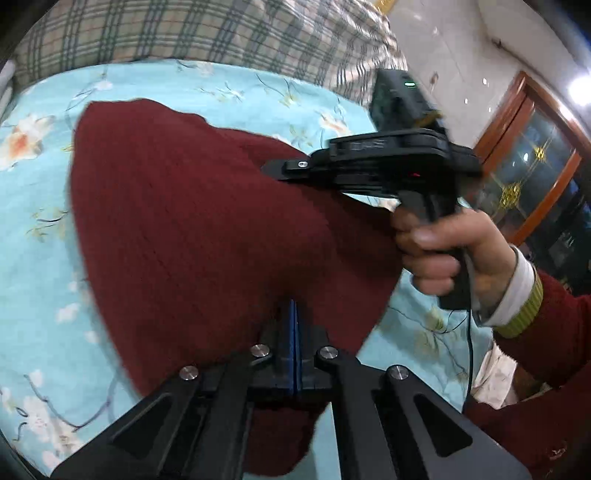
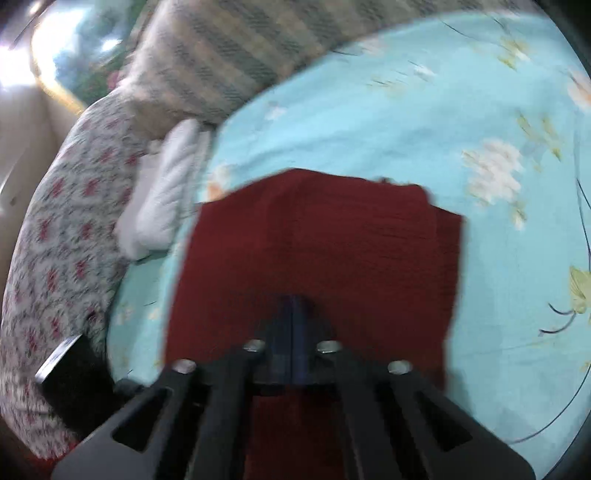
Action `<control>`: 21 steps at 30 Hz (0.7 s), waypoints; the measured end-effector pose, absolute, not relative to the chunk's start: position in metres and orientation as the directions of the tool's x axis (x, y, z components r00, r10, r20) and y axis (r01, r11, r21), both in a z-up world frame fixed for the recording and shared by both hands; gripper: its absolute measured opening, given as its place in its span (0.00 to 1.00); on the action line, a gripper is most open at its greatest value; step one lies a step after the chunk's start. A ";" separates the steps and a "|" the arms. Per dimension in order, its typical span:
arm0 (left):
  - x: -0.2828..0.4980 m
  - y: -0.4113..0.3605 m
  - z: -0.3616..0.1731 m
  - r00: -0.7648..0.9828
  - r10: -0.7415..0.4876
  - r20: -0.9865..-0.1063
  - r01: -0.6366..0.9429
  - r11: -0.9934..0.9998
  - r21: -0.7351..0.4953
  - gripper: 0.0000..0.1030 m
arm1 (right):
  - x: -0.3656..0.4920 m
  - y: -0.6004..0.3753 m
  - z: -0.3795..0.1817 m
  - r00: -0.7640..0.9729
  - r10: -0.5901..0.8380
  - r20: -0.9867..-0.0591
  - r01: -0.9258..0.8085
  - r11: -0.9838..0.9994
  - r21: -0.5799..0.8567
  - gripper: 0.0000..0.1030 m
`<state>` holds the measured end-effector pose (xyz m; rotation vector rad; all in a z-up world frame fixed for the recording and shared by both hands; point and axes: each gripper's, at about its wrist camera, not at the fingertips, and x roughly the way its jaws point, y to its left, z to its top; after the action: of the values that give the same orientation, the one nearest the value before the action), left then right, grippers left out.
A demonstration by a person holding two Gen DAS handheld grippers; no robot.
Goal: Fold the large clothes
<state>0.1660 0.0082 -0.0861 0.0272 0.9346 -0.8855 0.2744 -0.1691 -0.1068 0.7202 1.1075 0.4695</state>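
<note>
A dark red knitted sweater (image 1: pixel 192 229) lies partly lifted over a light blue floral bedsheet (image 1: pixel 44 229). My left gripper (image 1: pixel 293 314) is shut on the sweater's near edge, its blue pads pressed together. My right gripper (image 1: pixel 273 171), held by a hand at the right, grips the sweater's far right edge. In the right wrist view the sweater (image 2: pixel 325 243) shows folded layers stretching away from my right gripper (image 2: pixel 293 306), which is shut on its near edge. The view is blurred by motion.
A plaid blanket (image 1: pixel 207 33) lies bunched at the far side of the bed. A floral pillow (image 2: pixel 59 236) and a white cloth (image 2: pixel 162 195) lie left of the sweater. A black object (image 2: pixel 70 376) sits at the lower left. A wooden glass cabinet (image 1: pixel 532 162) stands at the right.
</note>
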 end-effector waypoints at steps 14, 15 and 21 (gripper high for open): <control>0.147 -0.001 -0.067 0.368 -0.599 -0.711 0.639 0.719 -0.274 0.01 | 0.259 -0.190 -0.095 0.437 0.654 -0.617 0.020 0.679 0.734 0.00; 0.141 0.004 -0.059 0.385 -0.607 -0.695 0.635 0.721 -0.278 0.01 | 0.254 -0.192 -0.088 0.445 0.654 -0.611 0.016 0.677 0.736 0.02; 0.140 0.037 -0.031 0.521 -0.579 -0.627 0.499 0.803 -0.327 0.01 | 0.245 -0.195 -0.063 0.478 0.647 -0.594 -0.015 0.682 0.731 0.02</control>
<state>0.1403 0.0374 -0.0313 -0.1112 0.7924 -0.6472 0.2448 -0.1951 -0.0631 0.7301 1.0035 0.4509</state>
